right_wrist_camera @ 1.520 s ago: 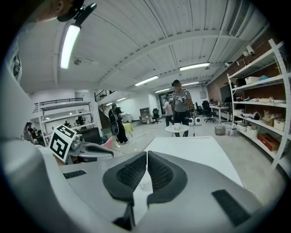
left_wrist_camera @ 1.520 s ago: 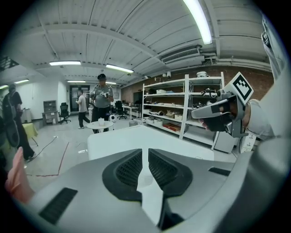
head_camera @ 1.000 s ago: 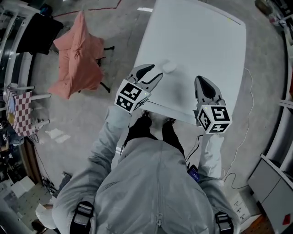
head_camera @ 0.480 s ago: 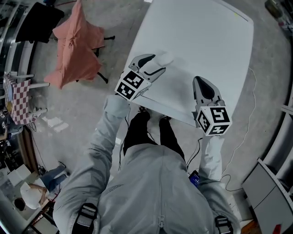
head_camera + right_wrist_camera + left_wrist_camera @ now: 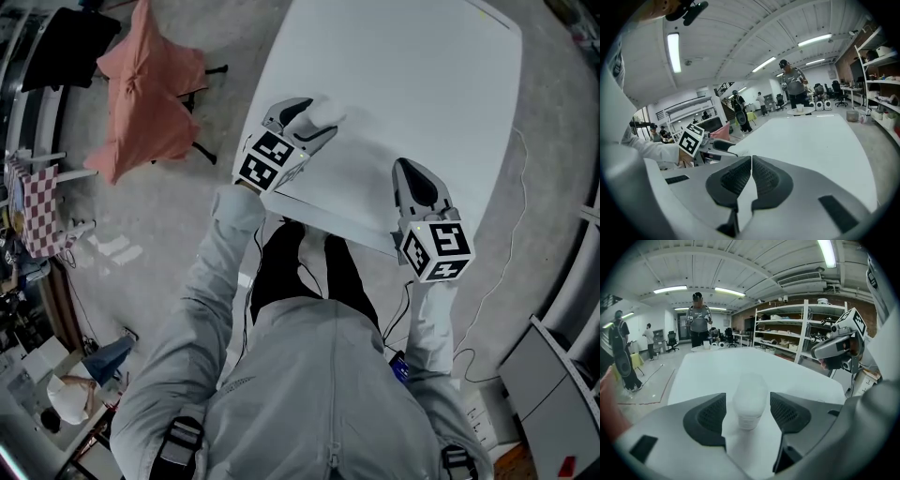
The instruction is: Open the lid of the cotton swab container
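Lowered left tongs just opened wide, straddling the container; right tongs closed.

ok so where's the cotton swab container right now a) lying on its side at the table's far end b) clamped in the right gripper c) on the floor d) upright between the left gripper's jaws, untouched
d: the cotton swab container stands upright on the table between the jaws of the left gripper, which have just been opening and leave a gap on each side.
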`<state>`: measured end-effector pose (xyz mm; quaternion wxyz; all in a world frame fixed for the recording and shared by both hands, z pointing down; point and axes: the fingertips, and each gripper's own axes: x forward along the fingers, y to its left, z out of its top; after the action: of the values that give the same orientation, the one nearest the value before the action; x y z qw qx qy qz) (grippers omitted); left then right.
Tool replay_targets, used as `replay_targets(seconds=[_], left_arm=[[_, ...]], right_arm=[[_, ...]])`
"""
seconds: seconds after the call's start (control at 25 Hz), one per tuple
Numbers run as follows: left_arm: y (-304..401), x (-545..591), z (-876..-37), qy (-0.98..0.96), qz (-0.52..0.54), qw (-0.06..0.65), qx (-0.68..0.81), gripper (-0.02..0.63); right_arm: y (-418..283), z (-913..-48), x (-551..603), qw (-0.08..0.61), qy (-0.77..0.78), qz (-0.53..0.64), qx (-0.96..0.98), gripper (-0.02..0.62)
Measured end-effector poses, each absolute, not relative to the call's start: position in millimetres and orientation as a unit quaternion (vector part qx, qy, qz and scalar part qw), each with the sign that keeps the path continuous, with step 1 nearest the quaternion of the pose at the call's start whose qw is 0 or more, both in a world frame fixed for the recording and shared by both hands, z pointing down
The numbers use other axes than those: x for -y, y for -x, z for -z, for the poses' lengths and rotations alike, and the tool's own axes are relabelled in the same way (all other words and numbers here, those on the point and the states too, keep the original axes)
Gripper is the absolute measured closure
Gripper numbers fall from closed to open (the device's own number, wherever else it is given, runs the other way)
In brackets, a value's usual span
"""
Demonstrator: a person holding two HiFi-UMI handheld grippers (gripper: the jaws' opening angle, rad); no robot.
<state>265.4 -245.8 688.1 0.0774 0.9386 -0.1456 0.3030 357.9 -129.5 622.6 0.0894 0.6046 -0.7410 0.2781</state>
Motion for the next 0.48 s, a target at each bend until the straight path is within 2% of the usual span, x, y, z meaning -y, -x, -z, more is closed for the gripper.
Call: replay_targets(seconds=[0.48], left_arm=[[-273.3, 244.5, -718.8, -0.938, -0.283, 0.161, 0.119, 0.322]], right_arm=[[-351.1, -644.3, 121.8, 0.095, -0.594, -0.294, 0.743, 0.56]])
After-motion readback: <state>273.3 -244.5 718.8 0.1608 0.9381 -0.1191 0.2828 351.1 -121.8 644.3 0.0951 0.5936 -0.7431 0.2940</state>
